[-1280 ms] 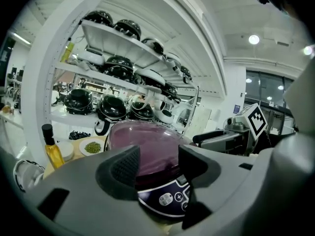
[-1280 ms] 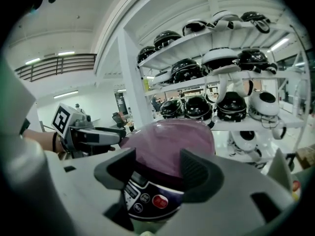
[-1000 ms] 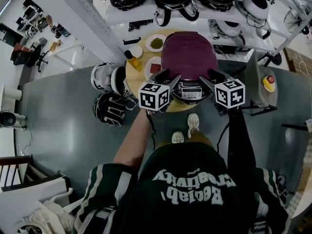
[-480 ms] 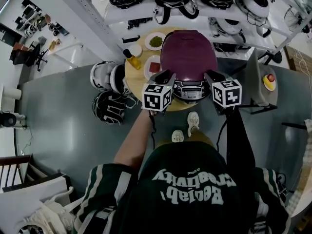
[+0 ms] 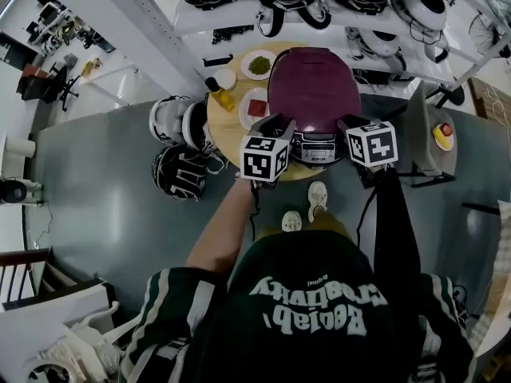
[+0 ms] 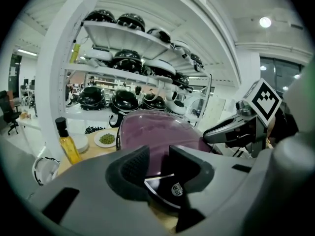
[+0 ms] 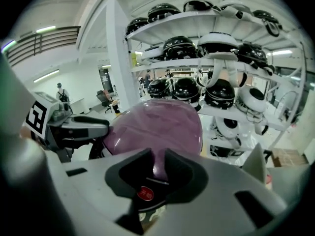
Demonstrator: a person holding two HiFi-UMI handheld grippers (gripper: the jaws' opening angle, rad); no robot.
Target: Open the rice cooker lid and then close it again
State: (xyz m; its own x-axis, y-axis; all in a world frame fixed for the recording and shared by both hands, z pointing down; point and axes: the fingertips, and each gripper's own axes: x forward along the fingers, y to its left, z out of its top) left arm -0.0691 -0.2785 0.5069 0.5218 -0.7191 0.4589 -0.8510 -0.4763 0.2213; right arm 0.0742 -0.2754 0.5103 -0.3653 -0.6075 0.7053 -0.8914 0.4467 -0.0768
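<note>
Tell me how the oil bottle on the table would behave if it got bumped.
The oil bottle stands tall and narrow, so it would probably tip rather than slide. It looks mostly full of yellow liquid, so likely heavy for its size. Near the table edge, a fall might carry it off.

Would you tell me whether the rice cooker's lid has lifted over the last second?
No. The purple lid stays shut, its edge lying just as close to the plate of green food on the round table.
</note>
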